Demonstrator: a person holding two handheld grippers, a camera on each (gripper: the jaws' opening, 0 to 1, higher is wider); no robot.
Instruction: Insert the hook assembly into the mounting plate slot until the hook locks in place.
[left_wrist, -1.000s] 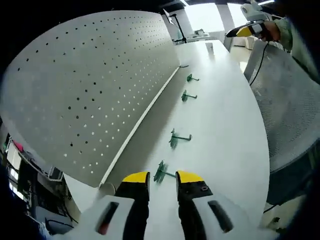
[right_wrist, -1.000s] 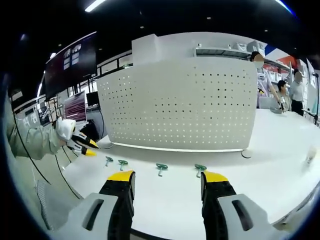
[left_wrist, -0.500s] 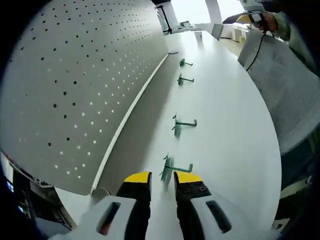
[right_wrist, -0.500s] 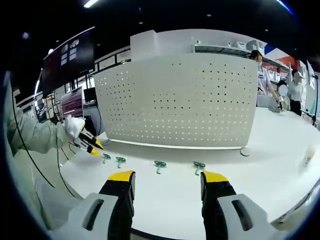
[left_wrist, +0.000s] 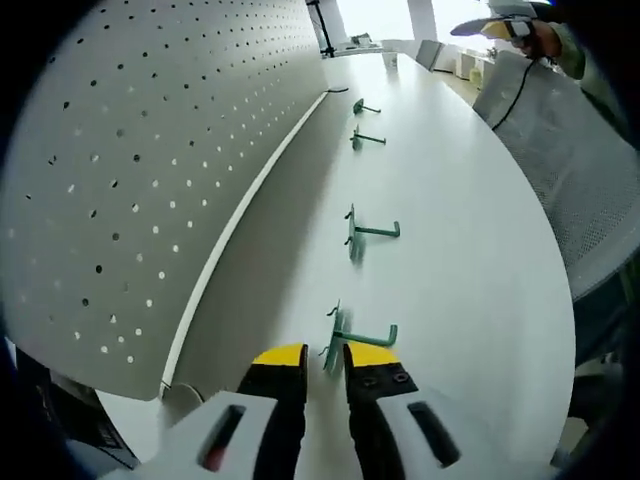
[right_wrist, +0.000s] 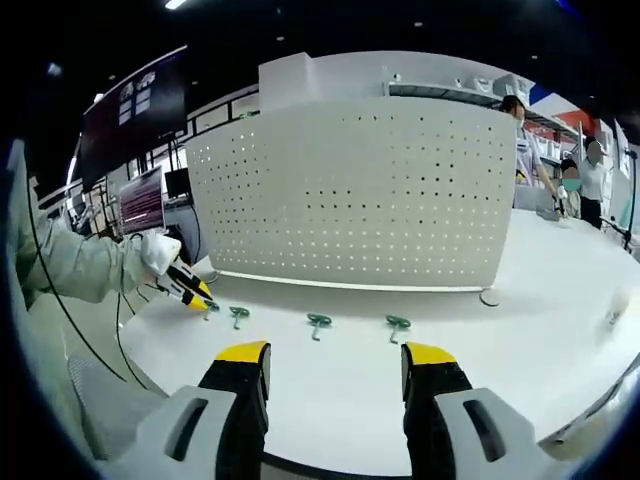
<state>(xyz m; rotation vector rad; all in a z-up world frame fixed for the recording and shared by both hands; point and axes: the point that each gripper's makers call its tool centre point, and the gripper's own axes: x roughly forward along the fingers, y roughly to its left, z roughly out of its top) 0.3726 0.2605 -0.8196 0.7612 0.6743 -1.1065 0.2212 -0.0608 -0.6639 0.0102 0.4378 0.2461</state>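
I've got the left gripper (left_wrist: 323, 358) low over the table (left_wrist: 470, 300), jaws narrow, set either side of the nearest hook (left_wrist: 350, 338). Its plate end sits right in the gap between the tips, prong pointing off to the right. I can't tell if the pads are touching it; I'd call it bracketed, not gripped.

Three more hooks lie along the foot of the pegboard (left_wrist: 150, 170): second hook (left_wrist: 366, 232), third hook (left_wrist: 362, 138) and far hook (left_wrist: 360, 106). All lie flat, well apart from each other and just off the board's base. I read that as staging: each lies opposite a stretch of board, for a short carry to a hole.

In the right gripper view, the right gripper (right_wrist: 335, 365) is spread wide, holding nothing, hovering above the table edge and facing the board square on. From there I see the board's whole face, the row of hooks in front of it, and the left gripper down at the row's left end. I think it's parked back to keep everything in sight, as the task requires.

The board stands upright with nothing hung on it that I can see.

My read: still at the pick stage, nothing inserted. Next I need to close on the plate end, not the prong, so the tabs stay free for the holes. The risk is the hook skidding on the smooth top.
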